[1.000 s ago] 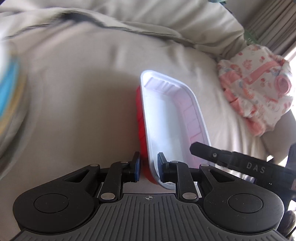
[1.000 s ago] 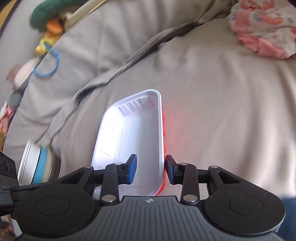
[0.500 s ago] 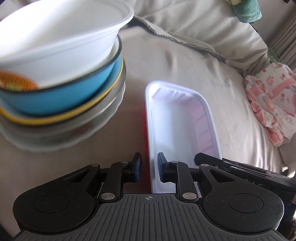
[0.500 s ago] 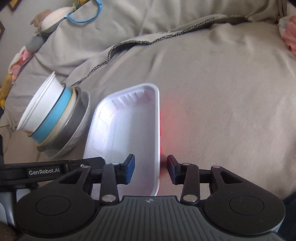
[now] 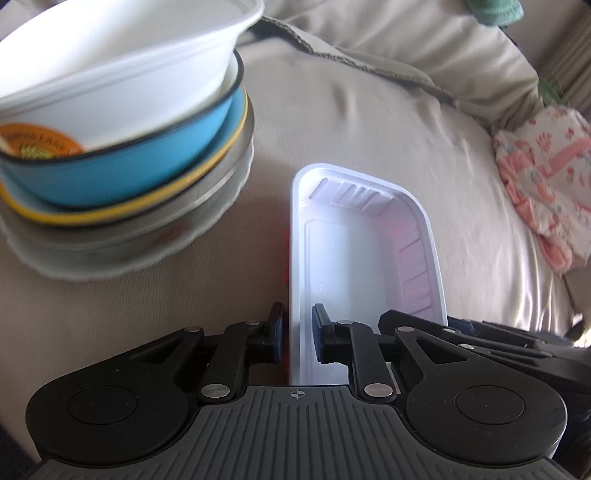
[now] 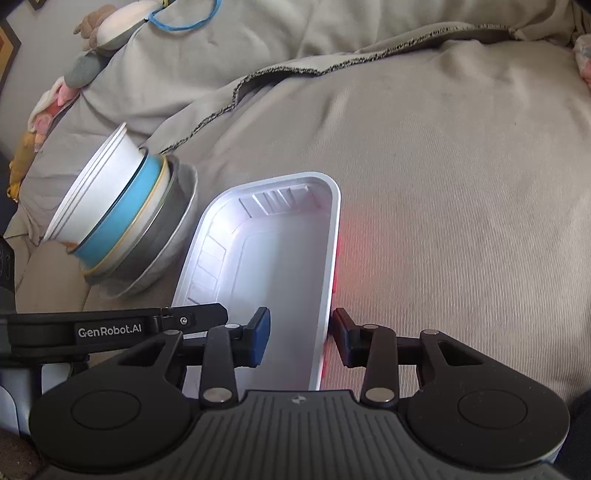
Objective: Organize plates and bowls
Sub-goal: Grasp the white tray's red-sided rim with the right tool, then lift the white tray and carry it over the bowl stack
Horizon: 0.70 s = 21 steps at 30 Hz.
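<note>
A white rectangular tray [image 5: 369, 258] [image 6: 280, 266] with a red underside lies on the grey bed cover, just right of a leaning stack [image 5: 122, 173] [image 6: 122, 221]. The stack has a white bowl [image 5: 129, 74] on a blue bowl [image 5: 129, 166] on metal plates [image 5: 147, 236]. My left gripper [image 5: 297, 332] straddles the tray's left rim, and its jaws are closing tight against both sides. My right gripper [image 6: 301, 336] straddles the right rim. Its outer pad is at the rim and its inner pad stands clear of the wall.
A pink-patterned cloth [image 5: 546, 184] lies at the right. Soft toys [image 6: 92, 55] and a blue ring [image 6: 184, 18] rest on the raised cover behind the stack. A blanket's frayed edge [image 6: 332, 62] crosses the back. Open cover stretches to the tray's right.
Both grippers carried the tray to the left until the stack came fully into view beside it. Over the last half second it has hardly moved.
</note>
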{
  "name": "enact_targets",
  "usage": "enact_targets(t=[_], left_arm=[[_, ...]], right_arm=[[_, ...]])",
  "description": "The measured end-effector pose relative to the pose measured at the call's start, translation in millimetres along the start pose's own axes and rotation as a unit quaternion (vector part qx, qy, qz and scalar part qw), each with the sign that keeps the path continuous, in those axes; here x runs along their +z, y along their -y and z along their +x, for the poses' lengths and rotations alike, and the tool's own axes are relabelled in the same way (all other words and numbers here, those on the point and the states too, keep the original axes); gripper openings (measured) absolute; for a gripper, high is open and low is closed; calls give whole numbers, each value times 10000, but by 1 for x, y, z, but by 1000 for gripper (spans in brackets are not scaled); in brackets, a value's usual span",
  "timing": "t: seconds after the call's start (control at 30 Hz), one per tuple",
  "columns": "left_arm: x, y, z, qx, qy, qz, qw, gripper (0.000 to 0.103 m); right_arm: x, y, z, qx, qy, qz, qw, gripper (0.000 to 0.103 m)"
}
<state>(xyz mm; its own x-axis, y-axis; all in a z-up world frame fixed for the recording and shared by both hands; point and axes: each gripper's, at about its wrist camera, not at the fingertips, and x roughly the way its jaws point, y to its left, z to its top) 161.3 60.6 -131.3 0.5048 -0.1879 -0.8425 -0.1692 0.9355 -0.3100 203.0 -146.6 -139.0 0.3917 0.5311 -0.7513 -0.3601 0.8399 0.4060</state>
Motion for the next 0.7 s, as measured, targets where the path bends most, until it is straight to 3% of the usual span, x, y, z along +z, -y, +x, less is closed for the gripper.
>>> enact_targets(t=[0.7], left_arm=[[-5, 0, 4, 24, 58, -155, 9999, 19]], right_arm=[[-9, -1, -1, -52, 73, 13, 10000, 38]])
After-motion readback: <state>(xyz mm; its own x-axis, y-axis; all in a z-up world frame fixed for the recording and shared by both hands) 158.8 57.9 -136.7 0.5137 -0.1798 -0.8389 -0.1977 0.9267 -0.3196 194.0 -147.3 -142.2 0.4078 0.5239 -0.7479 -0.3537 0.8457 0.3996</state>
